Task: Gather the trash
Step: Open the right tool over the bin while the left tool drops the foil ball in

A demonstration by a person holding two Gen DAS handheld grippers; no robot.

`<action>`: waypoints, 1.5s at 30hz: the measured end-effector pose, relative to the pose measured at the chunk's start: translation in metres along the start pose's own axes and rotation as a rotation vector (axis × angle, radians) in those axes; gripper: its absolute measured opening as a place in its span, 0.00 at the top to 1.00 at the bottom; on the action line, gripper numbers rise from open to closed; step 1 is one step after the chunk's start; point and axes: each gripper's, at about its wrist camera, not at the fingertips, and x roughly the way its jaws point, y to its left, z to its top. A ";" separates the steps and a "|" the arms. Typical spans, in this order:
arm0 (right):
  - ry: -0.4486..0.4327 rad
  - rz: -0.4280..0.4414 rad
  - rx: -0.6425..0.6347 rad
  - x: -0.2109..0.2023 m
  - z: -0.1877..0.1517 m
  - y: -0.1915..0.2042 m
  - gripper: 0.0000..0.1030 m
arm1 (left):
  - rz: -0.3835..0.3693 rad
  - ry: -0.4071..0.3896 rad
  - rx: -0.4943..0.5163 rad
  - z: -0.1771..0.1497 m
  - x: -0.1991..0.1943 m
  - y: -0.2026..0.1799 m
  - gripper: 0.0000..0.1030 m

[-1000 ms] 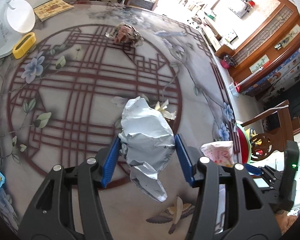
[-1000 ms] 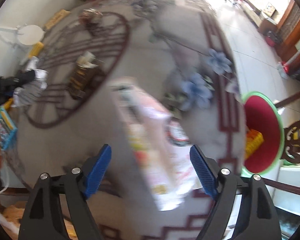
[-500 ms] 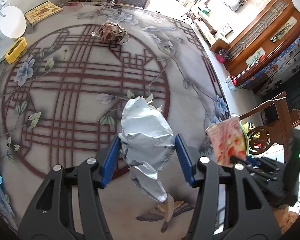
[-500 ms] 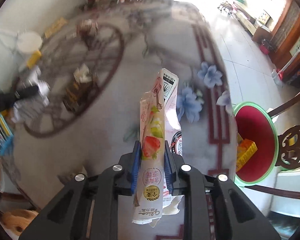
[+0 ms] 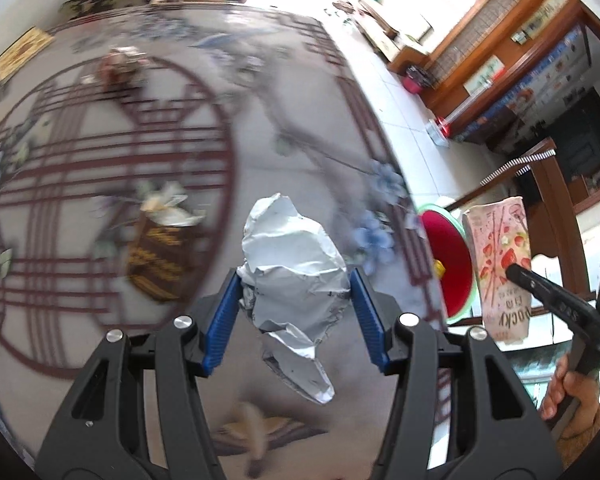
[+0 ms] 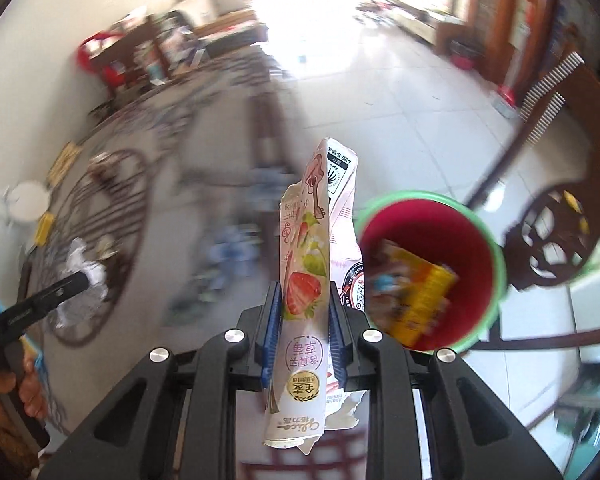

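Wrappers both pinched: right hand-held gripper [image 6: 300, 334] clamps the strawberry packet [image 6: 304, 280] beside the red bin [image 6: 428, 268], left hand-held gripper [image 5: 294, 314] the foil [image 5: 292, 276]; we centre over the bin before letting go.

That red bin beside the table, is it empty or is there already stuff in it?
Not empty. Looking down into the red bin, yellow packaging already lies inside; the blur hides what else is there.

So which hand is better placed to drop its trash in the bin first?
Right. The right gripper, shut on the Pocky box, is right beside the red bin. The left gripper, holding foil, is over the table.
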 end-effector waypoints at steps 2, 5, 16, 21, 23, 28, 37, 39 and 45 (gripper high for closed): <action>0.005 -0.028 0.039 0.004 0.004 -0.029 0.79 | -0.008 0.009 0.018 0.001 0.007 -0.016 0.49; 0.009 -0.051 0.064 0.010 0.007 -0.056 0.78 | -0.018 0.026 0.050 0.003 0.018 -0.044 0.49; -0.064 -0.070 0.144 0.007 0.021 -0.130 0.40 | -0.131 0.082 0.264 0.009 0.063 -0.162 0.49; -0.087 -0.080 0.200 -0.009 0.008 -0.154 0.24 | -0.191 0.108 0.393 0.014 0.098 -0.226 0.49; -0.092 -0.093 0.225 -0.016 -0.001 -0.163 0.20 | -0.202 0.120 0.437 0.014 0.112 -0.246 0.49; -0.082 -0.115 0.279 -0.027 -0.022 -0.178 0.19 | -0.230 0.137 0.508 0.011 0.130 -0.281 0.42; -0.120 -0.132 0.268 -0.037 -0.026 -0.153 0.19 | -0.211 0.070 0.470 0.018 0.101 -0.256 0.29; -0.131 -0.141 0.240 -0.037 -0.023 -0.139 0.15 | -0.207 0.046 0.421 0.022 0.085 -0.235 0.23; -0.175 -0.131 0.071 -0.033 -0.016 -0.068 0.12 | -0.150 -0.037 0.312 0.021 0.039 -0.167 0.18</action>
